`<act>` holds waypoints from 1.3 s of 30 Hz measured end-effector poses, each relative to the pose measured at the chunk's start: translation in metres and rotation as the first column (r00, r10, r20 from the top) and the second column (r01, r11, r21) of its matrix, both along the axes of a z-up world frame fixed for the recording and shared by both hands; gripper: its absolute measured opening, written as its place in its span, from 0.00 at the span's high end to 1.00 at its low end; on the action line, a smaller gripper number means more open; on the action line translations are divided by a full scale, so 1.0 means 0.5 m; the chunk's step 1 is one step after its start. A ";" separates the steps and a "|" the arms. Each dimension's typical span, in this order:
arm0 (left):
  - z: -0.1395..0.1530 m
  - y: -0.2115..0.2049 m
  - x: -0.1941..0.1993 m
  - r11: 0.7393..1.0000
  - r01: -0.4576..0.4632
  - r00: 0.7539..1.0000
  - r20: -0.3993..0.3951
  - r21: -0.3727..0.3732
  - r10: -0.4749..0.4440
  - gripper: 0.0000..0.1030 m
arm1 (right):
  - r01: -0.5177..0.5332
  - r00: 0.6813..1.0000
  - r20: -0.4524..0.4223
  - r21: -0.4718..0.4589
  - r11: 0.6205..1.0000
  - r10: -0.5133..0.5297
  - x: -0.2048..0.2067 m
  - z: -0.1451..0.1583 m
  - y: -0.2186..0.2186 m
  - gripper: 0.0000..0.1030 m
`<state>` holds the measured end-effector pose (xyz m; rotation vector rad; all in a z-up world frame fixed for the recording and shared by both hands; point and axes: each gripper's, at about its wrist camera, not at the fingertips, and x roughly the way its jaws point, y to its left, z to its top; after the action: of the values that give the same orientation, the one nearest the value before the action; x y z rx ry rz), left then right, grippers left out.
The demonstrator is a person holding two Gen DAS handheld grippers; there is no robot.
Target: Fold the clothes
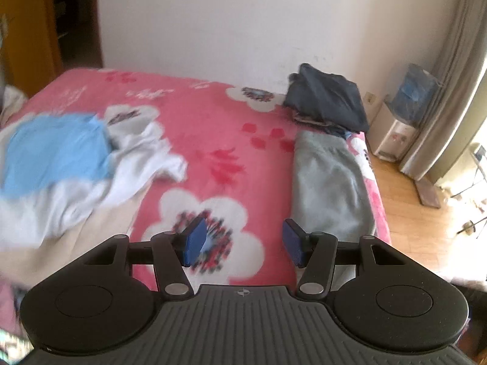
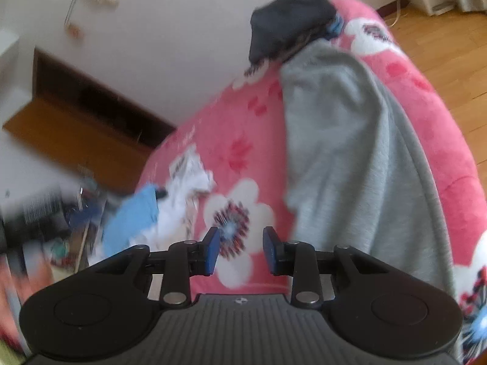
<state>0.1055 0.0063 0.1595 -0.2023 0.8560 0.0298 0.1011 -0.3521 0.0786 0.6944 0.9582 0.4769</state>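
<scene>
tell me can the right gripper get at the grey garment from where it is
Probably yes: the right gripper is open and empty, and the grey garment lies uncovered on the pink bedspread just to its right, nothing between.

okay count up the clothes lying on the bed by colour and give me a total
Grey: 1, the grey garment by the bed's right edge
Dark navy: 1, the dark pile by the wall, though it may hold more than one piece
Light blue: 1, the blue garment
White: 1, the white garment, crumpled
Total: 4

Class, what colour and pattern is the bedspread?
Pink bedspread with white flowers and red petals; clearest in the left wrist view.
</scene>
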 end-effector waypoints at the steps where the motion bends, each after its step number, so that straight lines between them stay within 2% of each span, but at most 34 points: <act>1: -0.003 0.017 -0.029 1.000 -0.008 1.000 0.001 -0.019 0.008 0.47 | 0.031 0.999 0.014 -0.005 1.000 -0.030 -0.022 0.025 0.004 0.67; 4: -0.015 0.085 -0.086 0.995 -0.016 1.000 -0.008 -0.102 0.015 0.47 | 0.127 0.990 0.059 -0.022 0.992 -0.125 -0.098 0.099 0.010 0.67; 7: -0.026 0.149 -0.119 0.987 0.006 1.000 -0.010 -0.161 -0.008 0.47 | 0.252 0.963 0.113 -0.064 0.966 -0.244 -0.211 0.162 0.003 0.67; 10: -0.017 0.192 -0.111 0.986 0.067 0.997 0.046 -0.151 -0.061 0.47 | 0.334 0.932 0.201 -0.152 0.930 -0.301 -0.287 0.225 0.000 0.67; 13: 0.011 0.223 -0.065 0.980 0.148 0.985 0.105 -0.136 -0.134 0.47 | 0.419 0.883 0.331 -0.242 0.875 -0.332 -0.313 0.306 -0.015 0.67; 15: 0.047 0.233 -0.019 0.966 0.219 0.966 0.170 -0.137 -0.195 0.47 | 0.480 0.839 0.407 -0.241 0.844 -0.361 -0.310 0.366 -0.043 0.67; 17: 0.075 0.224 0.015 0.957 0.277 0.936 0.249 -0.084 -0.249 0.46 | 0.535 0.790 0.476 -0.227 0.814 -0.386 -0.299 0.424 -0.077 0.67; 19: 0.082 0.203 0.027 0.950 0.312 0.895 0.338 -0.012 -0.289 0.43 | 0.574 0.754 0.524 -0.233 0.785 -0.396 -0.278 0.453 -0.107 0.67; 20: 0.063 0.191 0.020 0.944 0.331 0.884 0.352 -0.007 -0.307 0.42 | 0.594 0.737 0.542 -0.235 0.769 -0.403 -0.266 0.456 -0.119 0.67; 22: 0.023 0.167 0.004 0.930 0.369 0.861 0.377 0.002 -0.342 0.42 | 0.617 0.720 0.550 -0.228 0.753 -0.423 -0.246 0.432 -0.137 0.67; 24: -0.068 0.143 -0.028 0.910 0.414 0.867 0.314 -0.020 -0.388 0.41 | 0.621 0.722 0.520 -0.199 0.758 -0.456 -0.223 0.377 -0.144 0.67; 27: -0.205 0.107 -0.077 0.876 0.478 0.863 0.217 -0.060 -0.456 0.41 | 0.576 0.779 0.426 -0.193 0.794 -0.461 -0.191 0.254 -0.127 0.67; 29: -0.297 0.083 -0.109 0.852 0.516 0.852 0.153 -0.090 -0.500 0.41 | 0.520 0.836 0.340 -0.245 0.818 -0.430 -0.158 0.163 -0.097 0.67; 31: -0.366 0.062 -0.145 0.817 0.569 0.823 0.084 -0.098 -0.563 0.41 | 0.461 0.881 0.264 -0.286 0.840 -0.393 -0.128 0.085 -0.065 0.67; 33: -0.416 0.052 -0.182 0.782 0.620 0.785 0.042 -0.068 -0.618 0.41 | 0.419 0.904 0.225 -0.307 0.855 -0.362 -0.104 0.030 -0.035 0.67; 39: -0.494 0.008 -0.213 0.712 0.701 0.713 -0.017 0.054 -0.701 0.42 | 0.285 0.959 0.102 -0.359 0.889 -0.266 -0.031 -0.135 0.054 0.67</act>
<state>-0.0008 0.0106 -0.0873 0.1937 0.8812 -0.6705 0.0854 -0.3250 0.0111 0.4606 0.8537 0.0546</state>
